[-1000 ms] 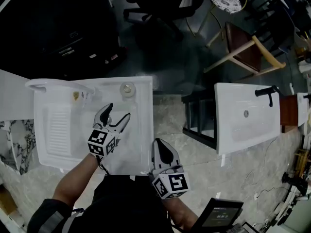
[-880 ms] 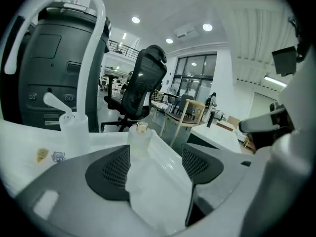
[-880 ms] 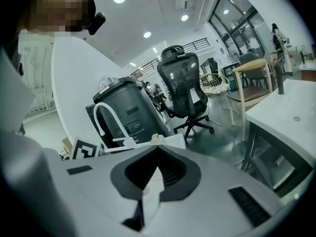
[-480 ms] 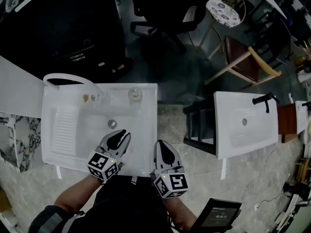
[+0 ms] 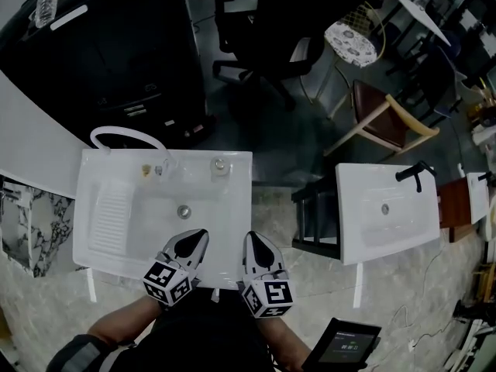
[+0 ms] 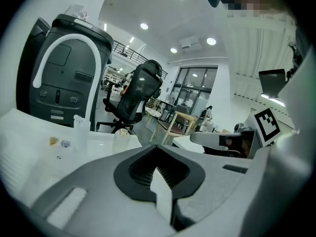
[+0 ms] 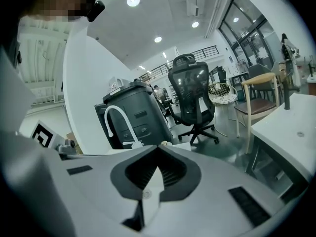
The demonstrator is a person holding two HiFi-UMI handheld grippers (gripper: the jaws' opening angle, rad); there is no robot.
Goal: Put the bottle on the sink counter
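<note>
As we look down in the head view, the bottle (image 5: pixel 219 163) stands on the sink counter (image 5: pixel 194 163), well apart from the left gripper (image 5: pixel 200 236) and right gripper (image 5: pixel 252 239); the left gripper view shows jaws just clenched on nothing, the right gripper view jaws clenched empty, so we judge placing done, leaving only a withdrawal.

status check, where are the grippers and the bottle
Left gripper just closed, empty. Right gripper shut, empty. Bottle standing on sink counter at the back rim, clear of both grippers. Nothing in the way.
</note>
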